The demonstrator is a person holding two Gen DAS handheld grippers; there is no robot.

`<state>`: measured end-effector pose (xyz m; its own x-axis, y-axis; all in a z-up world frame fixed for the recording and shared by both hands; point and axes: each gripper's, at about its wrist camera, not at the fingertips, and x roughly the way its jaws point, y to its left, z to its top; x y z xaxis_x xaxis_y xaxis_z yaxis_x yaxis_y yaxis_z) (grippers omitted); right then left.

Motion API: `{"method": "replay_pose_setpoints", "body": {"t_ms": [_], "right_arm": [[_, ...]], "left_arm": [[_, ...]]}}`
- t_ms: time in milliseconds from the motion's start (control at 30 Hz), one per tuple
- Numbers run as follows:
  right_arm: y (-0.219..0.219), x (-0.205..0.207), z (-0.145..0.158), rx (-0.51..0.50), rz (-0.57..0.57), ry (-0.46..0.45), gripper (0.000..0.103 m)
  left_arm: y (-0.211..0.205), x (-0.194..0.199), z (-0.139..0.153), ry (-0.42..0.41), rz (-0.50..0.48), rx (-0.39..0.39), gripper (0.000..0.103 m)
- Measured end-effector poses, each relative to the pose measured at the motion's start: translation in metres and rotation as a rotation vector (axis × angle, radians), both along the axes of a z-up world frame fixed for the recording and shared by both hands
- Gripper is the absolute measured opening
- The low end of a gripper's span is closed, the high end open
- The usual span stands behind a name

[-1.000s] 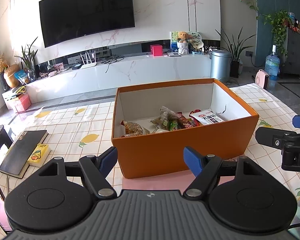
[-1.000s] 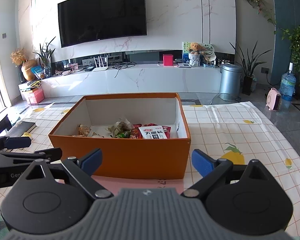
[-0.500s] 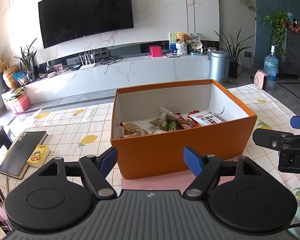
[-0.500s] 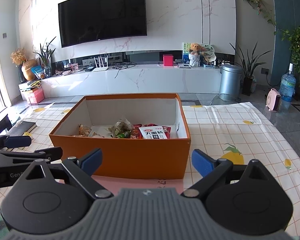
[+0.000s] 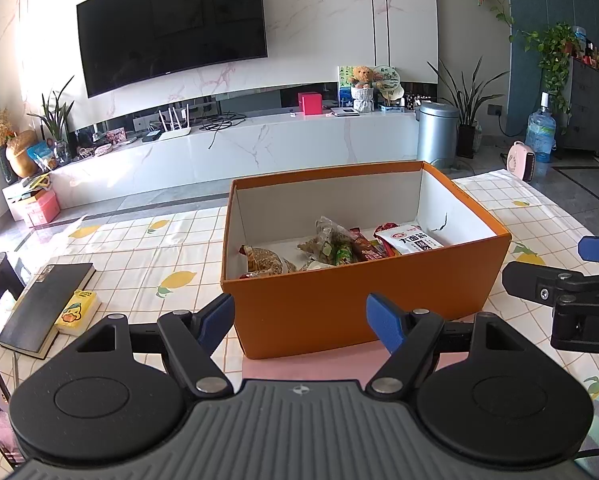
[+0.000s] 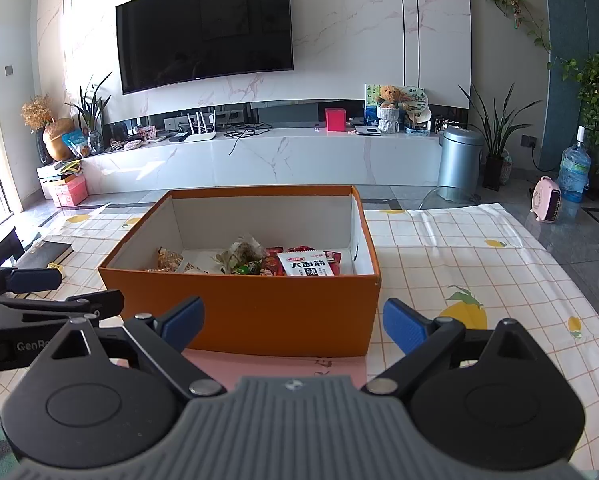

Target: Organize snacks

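Observation:
An open orange box (image 5: 359,300) (image 6: 259,312) stands on the table with several snack packets (image 5: 339,248) (image 6: 255,260) lying on its white floor, among them a white packet with red print (image 5: 413,240) (image 6: 306,266). My left gripper (image 5: 301,314) hovers just short of the box's near wall, open, with nothing between its blue pads. Level with it on the right, my right gripper (image 6: 293,320) is also open and empty in front of the same wall. Each gripper shows at the edge of the other's view.
The box rests on a pink sheet (image 5: 299,368) over a checked lemon-print tablecloth (image 6: 479,280). A dark notebook (image 5: 45,308) and a yellow pack (image 5: 77,312) lie at the left. Beyond the table's far edge are a TV console (image 5: 239,152) and a metal bin (image 5: 437,134).

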<state>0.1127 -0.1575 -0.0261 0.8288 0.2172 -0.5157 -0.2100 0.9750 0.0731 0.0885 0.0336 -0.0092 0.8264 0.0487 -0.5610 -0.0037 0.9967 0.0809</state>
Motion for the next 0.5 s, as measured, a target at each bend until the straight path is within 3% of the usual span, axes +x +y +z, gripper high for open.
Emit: {"method": "replay_pose_setpoints", "body": {"t_ms": [500], "right_arm": [[0.0000,-0.0015,0.0002,0.000,-0.001,0.002,0.097]], "left_arm": [[0.0002,-0.0001,0.0040,-0.002,0.003,0.002,0.088]]}}
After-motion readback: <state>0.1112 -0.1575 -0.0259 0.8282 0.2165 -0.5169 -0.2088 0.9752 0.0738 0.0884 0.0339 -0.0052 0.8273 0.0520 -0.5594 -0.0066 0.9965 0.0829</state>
